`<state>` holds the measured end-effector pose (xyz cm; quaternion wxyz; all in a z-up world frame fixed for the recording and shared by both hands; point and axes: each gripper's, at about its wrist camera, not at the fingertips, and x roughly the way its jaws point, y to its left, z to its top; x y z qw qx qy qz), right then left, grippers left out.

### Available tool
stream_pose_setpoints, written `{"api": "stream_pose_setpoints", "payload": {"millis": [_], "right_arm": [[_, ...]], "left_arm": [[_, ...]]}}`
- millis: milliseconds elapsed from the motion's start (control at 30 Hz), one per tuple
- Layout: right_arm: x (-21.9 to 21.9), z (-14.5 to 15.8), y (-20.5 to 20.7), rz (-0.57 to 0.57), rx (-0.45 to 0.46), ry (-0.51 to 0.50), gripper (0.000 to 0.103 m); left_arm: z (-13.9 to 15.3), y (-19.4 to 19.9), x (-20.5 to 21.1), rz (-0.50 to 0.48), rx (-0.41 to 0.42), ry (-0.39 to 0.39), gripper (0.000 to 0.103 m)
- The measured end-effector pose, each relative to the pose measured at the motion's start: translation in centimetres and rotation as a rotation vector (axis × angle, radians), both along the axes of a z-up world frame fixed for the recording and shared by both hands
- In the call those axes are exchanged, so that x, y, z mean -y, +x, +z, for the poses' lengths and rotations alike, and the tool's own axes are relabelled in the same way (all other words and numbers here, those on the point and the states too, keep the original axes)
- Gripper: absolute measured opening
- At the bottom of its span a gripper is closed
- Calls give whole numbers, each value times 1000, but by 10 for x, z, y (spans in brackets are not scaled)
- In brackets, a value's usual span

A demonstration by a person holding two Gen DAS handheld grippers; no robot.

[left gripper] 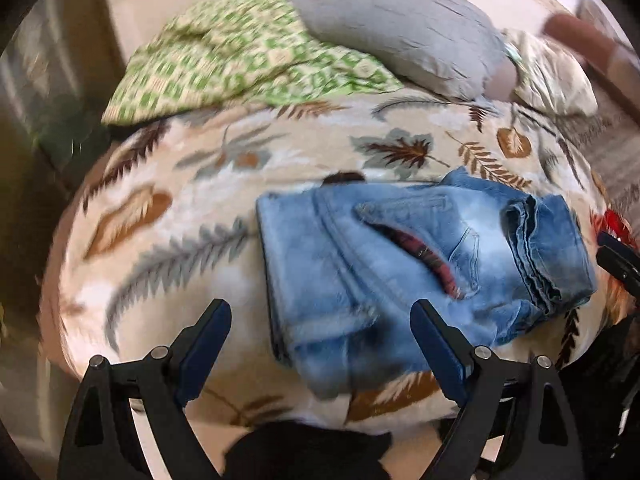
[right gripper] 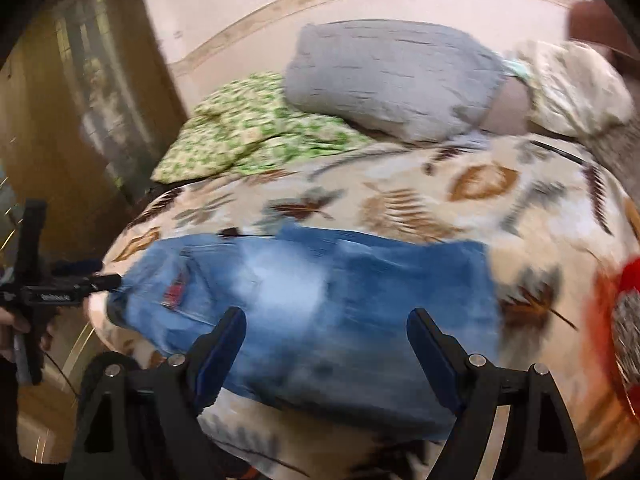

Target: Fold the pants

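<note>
both grippers: left (left gripper: 320,340) and right (right gripper: 326,346) spread wide, empty | jeans (left gripper: 400,264) lie folded compactly on bedspread (left gripper: 160,240) | likely released.

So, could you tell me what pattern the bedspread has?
Cream bedspread with brown and grey leaves; clearest from the left wrist.

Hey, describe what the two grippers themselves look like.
Both match: the left gripper and right gripper have black angular frames with silver pivot bolts, and two tapered fingers faced with dark blue pads. Seen from the right wrist, the left one carries a white label, unreadable.
</note>
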<state>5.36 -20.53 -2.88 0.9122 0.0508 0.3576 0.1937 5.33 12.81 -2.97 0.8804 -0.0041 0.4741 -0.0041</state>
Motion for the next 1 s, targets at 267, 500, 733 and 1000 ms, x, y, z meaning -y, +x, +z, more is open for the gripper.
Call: {"api": "stream_pose_setpoints", "payload": {"millis": [267,500,733,1000], "right_arm": [[-75,9,4,189,7,-71,85],[-124,22,11,315,3,-126,85],[-155,23,-9,437,28,-170,85],[-228,1,-46,578,128,-304,85]], "left_arm": [[-37,-27,-26,68,-43,-138,91],[-41,-32,-39,79,-11,-212,91],[-6,-5,-87,123,55,-230,91],[-17,82,-107,46,-57,-224,91]]}}
